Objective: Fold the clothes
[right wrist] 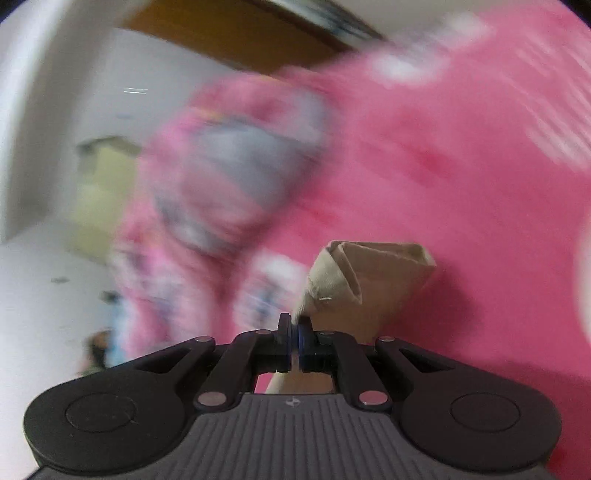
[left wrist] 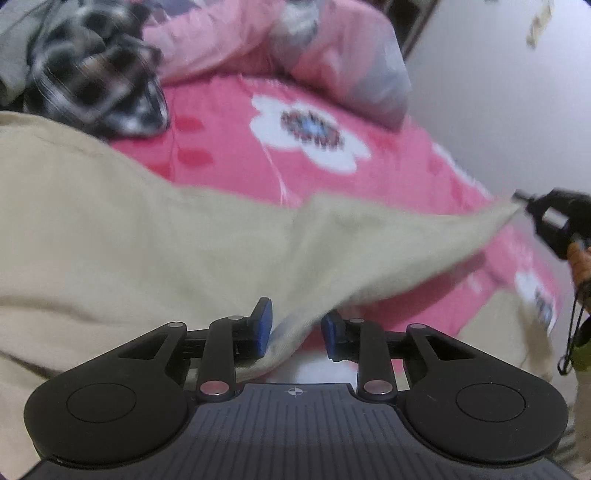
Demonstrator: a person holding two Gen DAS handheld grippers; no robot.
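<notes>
A beige garment point(left wrist: 166, 236) is stretched across the left wrist view above the pink bed. My left gripper point(left wrist: 295, 332) is open, its blue pads apart, with a fold of the beige cloth lying between them against the left pad. My right gripper point(right wrist: 294, 339) is shut on a corner of the beige garment point(right wrist: 365, 273), which bunches up just past the fingertips. In the left wrist view the right gripper point(left wrist: 522, 201) pulls the garment's far corner taut at the right edge.
A pink bedsheet with white flowers point(left wrist: 314, 133) covers the bed. A black-and-white checked garment point(left wrist: 92, 74) and a pink quilt point(left wrist: 229, 33) lie at the far side. A white wall point(left wrist: 498, 92) runs along the right. The right wrist view is heavily blurred.
</notes>
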